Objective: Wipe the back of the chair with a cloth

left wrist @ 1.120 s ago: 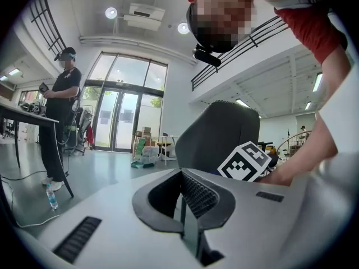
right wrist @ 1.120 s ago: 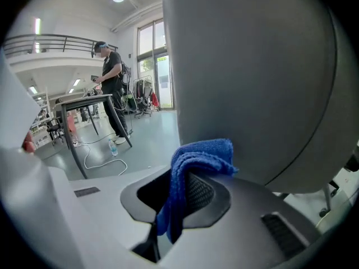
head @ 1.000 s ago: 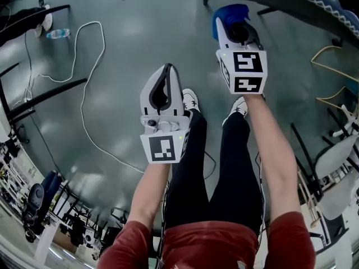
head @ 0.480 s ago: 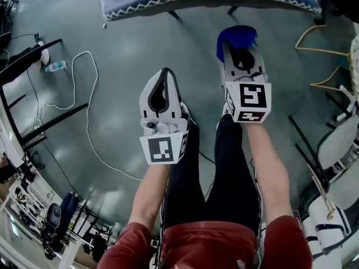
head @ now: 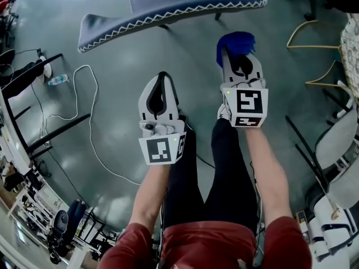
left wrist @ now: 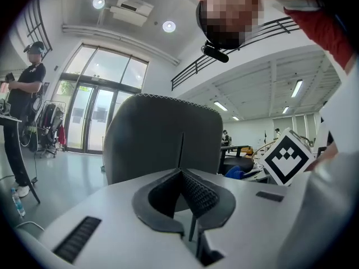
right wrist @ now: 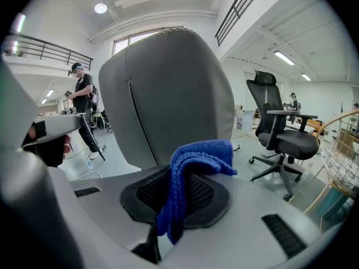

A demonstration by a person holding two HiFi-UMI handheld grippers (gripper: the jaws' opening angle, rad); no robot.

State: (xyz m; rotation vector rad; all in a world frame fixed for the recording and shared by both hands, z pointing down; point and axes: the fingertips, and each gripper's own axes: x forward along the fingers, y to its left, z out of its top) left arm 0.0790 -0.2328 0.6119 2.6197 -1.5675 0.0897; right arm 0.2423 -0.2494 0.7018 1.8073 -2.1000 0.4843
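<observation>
- Head view: the left gripper (head: 163, 82) is held over the floor, jaws together and empty; the right gripper (head: 236, 52) pinches a blue cloth (head: 236, 40) at its tip; the chair back (head: 168, 7) lies ahead, clear of the cloth.
- Left gripper view: jaws meet with nothing between them; the chair back stands straight ahead.
- Right gripper view: jaws clamp the folded cloth, which droops over them; the chair back rises near behind it.

Chair (head: 168, 7) cropped by head view's top edge; cloth (right wrist: 202, 153) end buried within right claw (right wrist: 180, 178)
</observation>
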